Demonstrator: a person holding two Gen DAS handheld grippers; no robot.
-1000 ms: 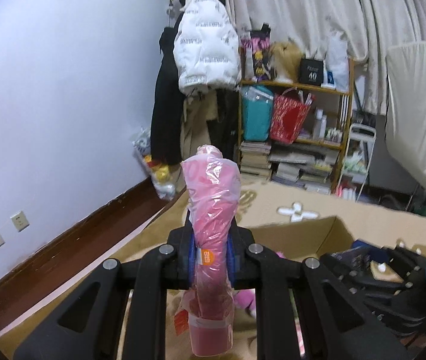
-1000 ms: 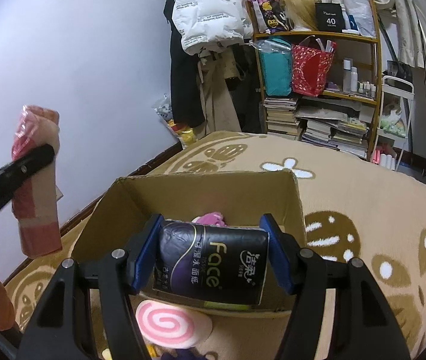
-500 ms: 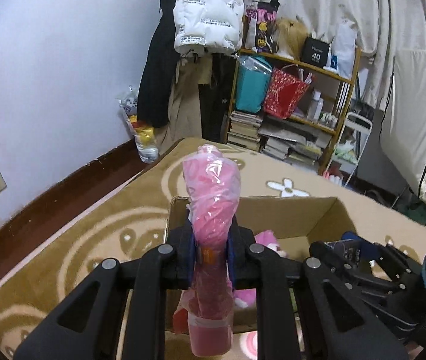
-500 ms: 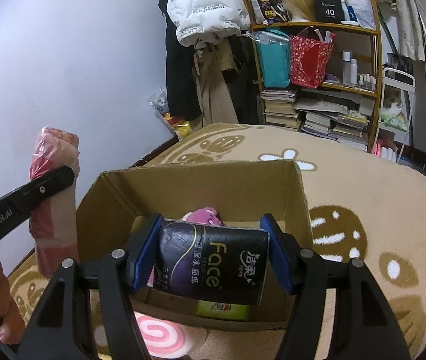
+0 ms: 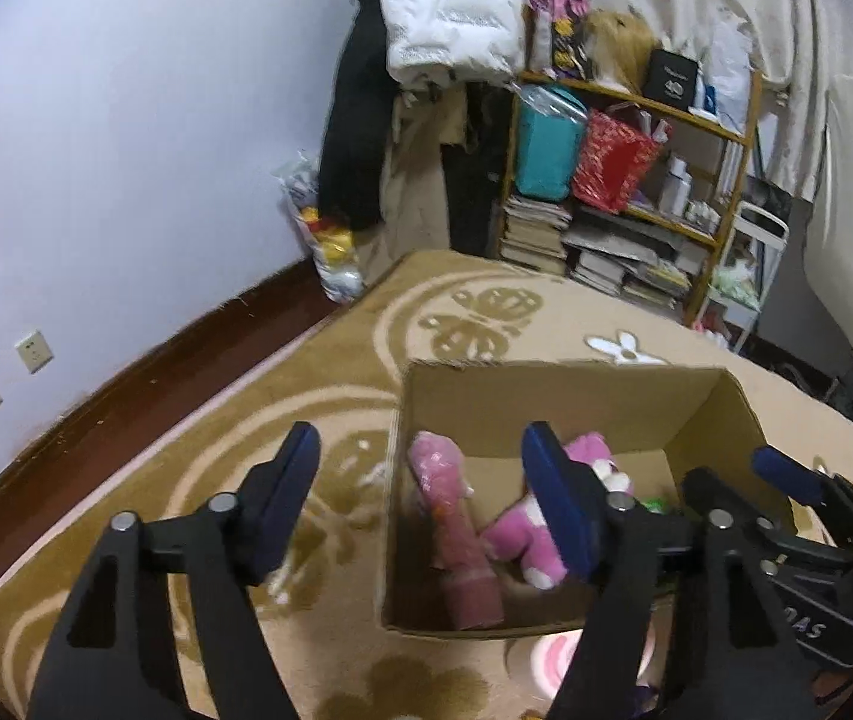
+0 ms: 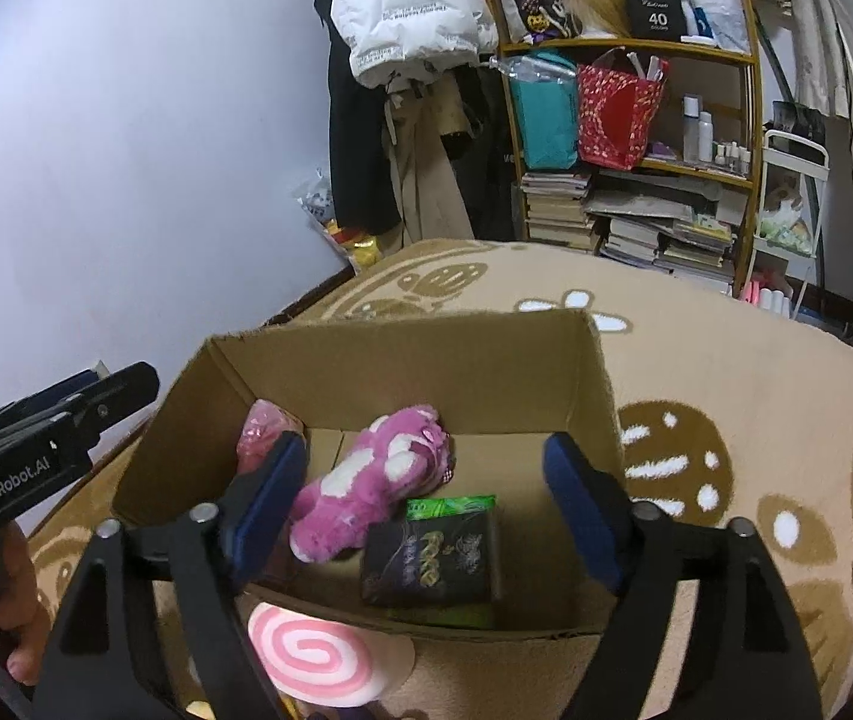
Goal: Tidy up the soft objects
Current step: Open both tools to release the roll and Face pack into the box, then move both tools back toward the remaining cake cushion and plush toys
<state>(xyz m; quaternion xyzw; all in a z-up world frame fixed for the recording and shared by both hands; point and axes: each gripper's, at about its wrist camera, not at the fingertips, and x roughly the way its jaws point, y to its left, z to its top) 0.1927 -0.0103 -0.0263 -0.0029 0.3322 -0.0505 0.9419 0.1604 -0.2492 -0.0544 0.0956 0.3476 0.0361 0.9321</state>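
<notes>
An open cardboard box [image 5: 546,384] [image 6: 402,354] stands on the carpet. In it lie a pink plastic-wrapped roll [image 5: 456,534] [image 6: 264,429] along the left wall, a pink plush toy [image 5: 522,534] [image 6: 366,480], a black tissue pack [image 6: 432,558] and a green pack [image 6: 450,507]. My left gripper [image 5: 426,504] is open and empty above the box's left wall. My right gripper [image 6: 426,492] is open and empty above the box. It shows at the right of the left wrist view [image 5: 786,516]. A pink-and-white spiral cushion [image 6: 318,654] [image 5: 552,654] lies on the carpet in front of the box.
A tan patterned carpet [image 5: 306,396] [image 6: 726,396] covers the floor. A wooden shelf [image 5: 636,192] [image 6: 636,138] with bags, books and bottles stands at the back, next to hanging coats [image 5: 444,48]. A wall with sockets [image 5: 33,351] runs along the left.
Both grippers have opened. The pink wrapped roll left the left gripper and the black tissue pack left the right gripper; both now lie in the box. Both views tilted down over it.
</notes>
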